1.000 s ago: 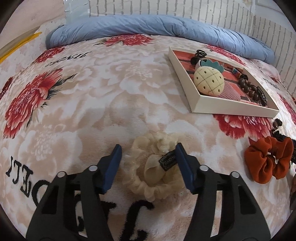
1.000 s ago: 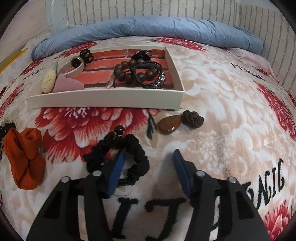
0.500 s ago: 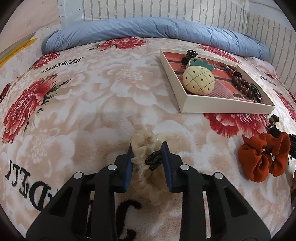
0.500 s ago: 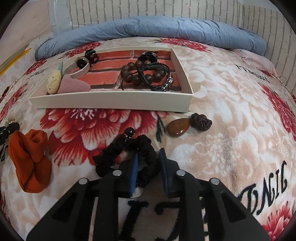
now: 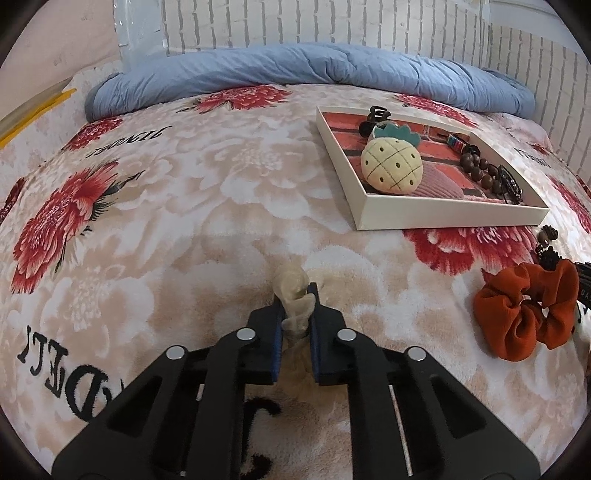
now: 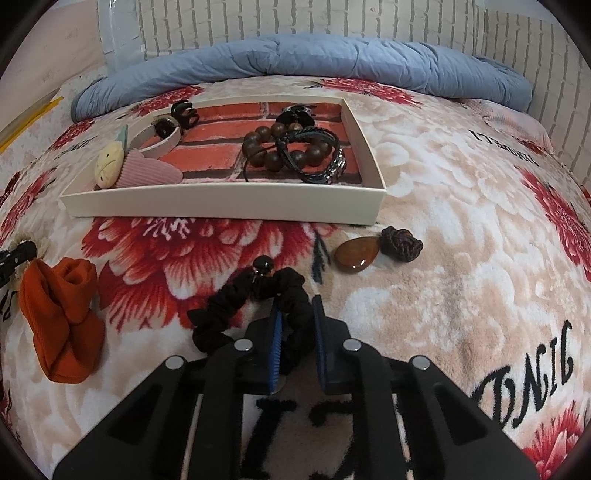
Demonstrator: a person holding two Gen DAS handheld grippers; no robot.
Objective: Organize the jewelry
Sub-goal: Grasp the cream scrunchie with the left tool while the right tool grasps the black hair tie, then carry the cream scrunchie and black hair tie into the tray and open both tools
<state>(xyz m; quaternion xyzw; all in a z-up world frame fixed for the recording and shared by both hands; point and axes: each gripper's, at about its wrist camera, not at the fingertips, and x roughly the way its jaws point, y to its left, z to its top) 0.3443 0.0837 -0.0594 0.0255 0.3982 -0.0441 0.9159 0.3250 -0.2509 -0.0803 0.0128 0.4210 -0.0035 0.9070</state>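
A floral blanket (image 5: pixel 192 206) covers the bed, with a rolled blue quilt (image 5: pixel 314 70) along its far edge against a white brick wall (image 5: pixel 332 22). On the blanket sits a shallow white tray (image 6: pixel 221 206) with a brick-pattern floor, its long side running left to right across the right wrist view and angled away to the right in the left wrist view. Inside it lie a plush pineapple (image 5: pixel 391 166) on a pink ribbed piece (image 6: pixel 147 171), a black claw clip (image 6: pixel 184 110), a string of brown wooden beads (image 6: pixel 273 147) and a dark braided bracelet (image 6: pixel 317 158).

In front of the tray, an orange scrunchie (image 5: pixel 528 314) lies folded on the blanket, well to the right of the left gripper (image 5: pixel 295 310). That gripper is closed on a cream scrunchie (image 5: pixel 293 291); the fabric is squeezed into a narrow bunch whose long axis runs forward, away from the camera, poking past the fingertips.

The right gripper (image 6: pixel 297 317) is clamped on one side of a black scrunchie (image 6: pixel 251 310), which stretches from the jaws out to the left, a black bead (image 6: pixel 263 264) at its far edge. Beyond and to the right, just in front of the tray wall, an amber teardrop stone (image 6: pixel 356 254) touches a dark knotted bead (image 6: pixel 400 240). Both lie between the black scrunchie and the tray's right corner.
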